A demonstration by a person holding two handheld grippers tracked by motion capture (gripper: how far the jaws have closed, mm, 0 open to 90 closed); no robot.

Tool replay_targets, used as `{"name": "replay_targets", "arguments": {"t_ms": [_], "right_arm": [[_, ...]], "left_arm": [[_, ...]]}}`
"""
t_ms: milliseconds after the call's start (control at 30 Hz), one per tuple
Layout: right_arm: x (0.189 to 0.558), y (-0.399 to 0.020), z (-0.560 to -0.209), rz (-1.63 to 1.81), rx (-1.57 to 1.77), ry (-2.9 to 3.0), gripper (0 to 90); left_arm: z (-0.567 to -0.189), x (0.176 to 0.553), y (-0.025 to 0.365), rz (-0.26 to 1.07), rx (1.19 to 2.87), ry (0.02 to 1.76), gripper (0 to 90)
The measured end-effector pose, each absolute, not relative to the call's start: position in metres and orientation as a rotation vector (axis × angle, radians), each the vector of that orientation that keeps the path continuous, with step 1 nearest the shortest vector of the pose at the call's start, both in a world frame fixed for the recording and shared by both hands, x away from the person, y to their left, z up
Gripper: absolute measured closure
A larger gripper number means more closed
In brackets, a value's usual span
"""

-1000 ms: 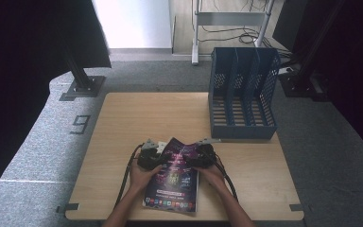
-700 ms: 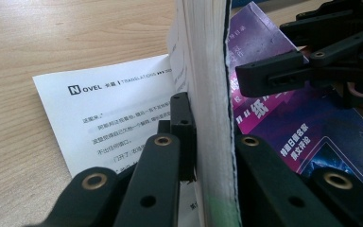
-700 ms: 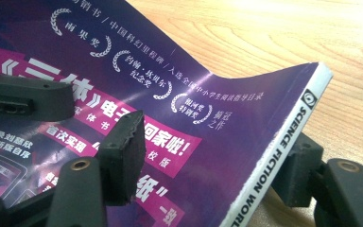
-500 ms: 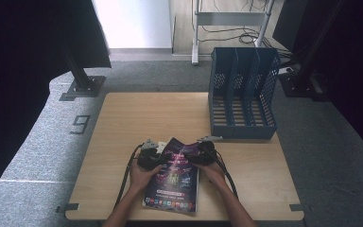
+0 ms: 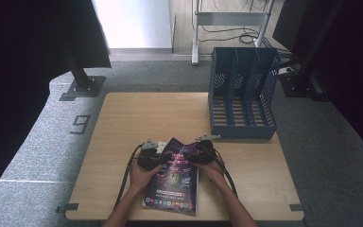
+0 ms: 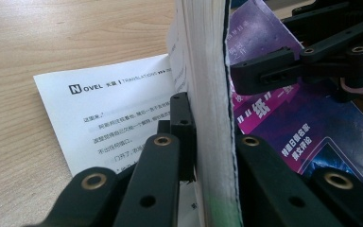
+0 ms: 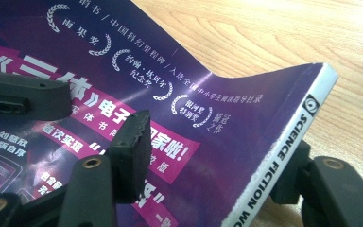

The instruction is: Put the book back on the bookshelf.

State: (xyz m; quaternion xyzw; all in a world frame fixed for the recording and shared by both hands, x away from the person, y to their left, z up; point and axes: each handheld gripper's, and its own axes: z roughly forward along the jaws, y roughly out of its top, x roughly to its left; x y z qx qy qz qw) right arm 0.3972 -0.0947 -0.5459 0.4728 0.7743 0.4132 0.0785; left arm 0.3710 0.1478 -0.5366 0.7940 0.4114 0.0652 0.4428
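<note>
A purple-covered magazine (image 5: 174, 182) lies near the table's front edge with its top end lifted. My left gripper (image 5: 162, 152) is shut on a thick wad of its pages (image 6: 203, 56), held up on edge above a white printed page (image 6: 108, 118). My right gripper (image 5: 190, 154) comes in from the other side; its fingers (image 6: 274, 71) reach over the cover. In the right gripper view the jaws of that gripper (image 7: 212, 156) straddle the white spine (image 7: 283, 156), one over the cover (image 7: 170, 71), one behind the spine. They have just been closing and do not clamp it.
A blue slotted file rack (image 5: 241, 94) stands at the table's back right. Bare wooden tabletop (image 5: 146, 113) stretches behind and left of the magazine. Both forearms come in from the front edge. Grey carpet and black stand legs surround the table.
</note>
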Motion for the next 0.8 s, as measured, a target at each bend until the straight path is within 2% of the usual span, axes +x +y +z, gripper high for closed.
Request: {"name": "replay_targets", "arguments": {"t_ms": [467,533,567,800], "right_arm": [[0.397,-0.1,-0.544,1.263,1.472,2.315,53.4],[0.398,-0.102,-0.543,1.277,1.486,2.315,56.7],[0.396,-0.105,-0.54,1.306,1.442,2.312,63.8],[0.391,-0.107,-0.53,1.325,1.376,2.298,66.0]], "left_arm": [[-0.536,0.37,0.149,0.164,1.958,1.017,83.4],[-0.535,0.371,0.149,0.161,1.952,1.015,83.3],[-0.535,0.371,0.149,0.162,1.951,1.015,83.2],[-0.528,0.367,0.15,0.181,1.93,0.991,83.3]]}}
